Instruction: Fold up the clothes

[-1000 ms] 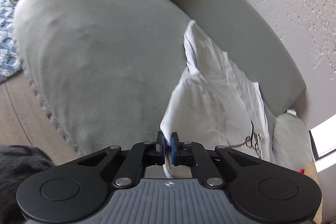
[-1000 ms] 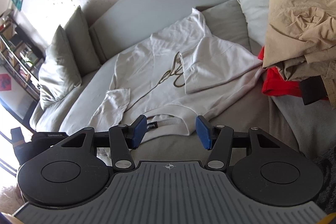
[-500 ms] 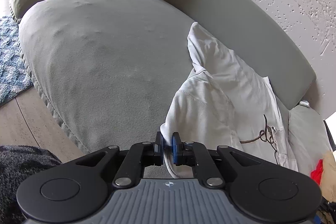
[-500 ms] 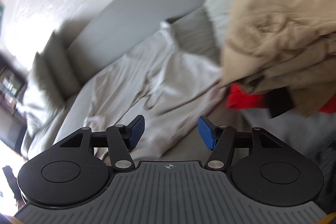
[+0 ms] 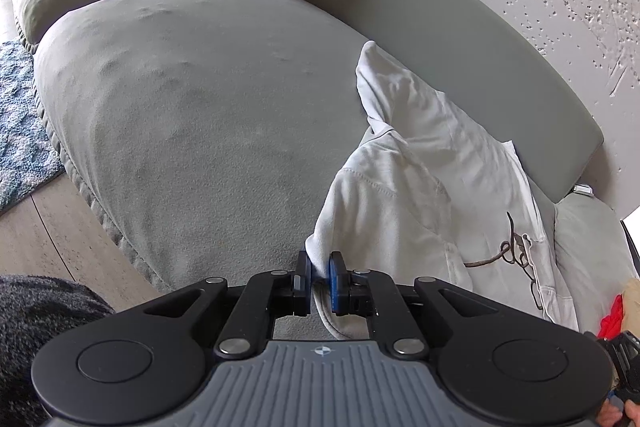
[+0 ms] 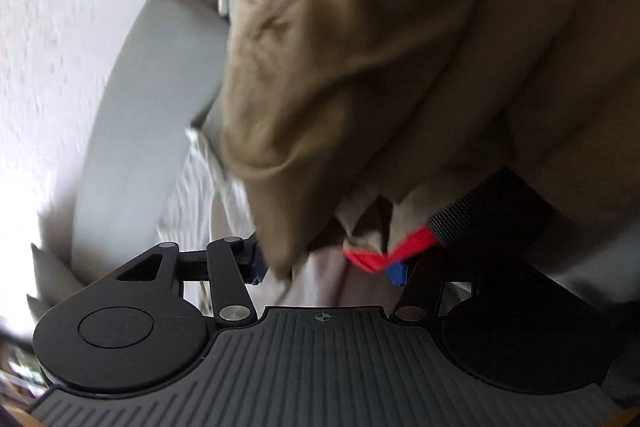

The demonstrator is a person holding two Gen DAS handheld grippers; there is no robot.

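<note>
Left gripper (image 5: 319, 269) clamped as before on white sweatshirt (image 5: 416, 195) edge on grey sofa (image 5: 200, 115), right gripper (image 6: 326, 269) swung from sweatshirt into tan clothes pile (image 6: 400, 47), jaws just narrowing slightly, half-wide, tan and red cloth (image 6: 384, 255) between them.

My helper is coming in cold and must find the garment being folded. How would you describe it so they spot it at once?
Start at the grey-green sofa against the textured wall. Lying along its backrest is a white sweatshirt, one edge pinched in the left hand-held gripper. Dark looping script on its front sets it apart from the tan and red clothes heaped nearby.
</note>
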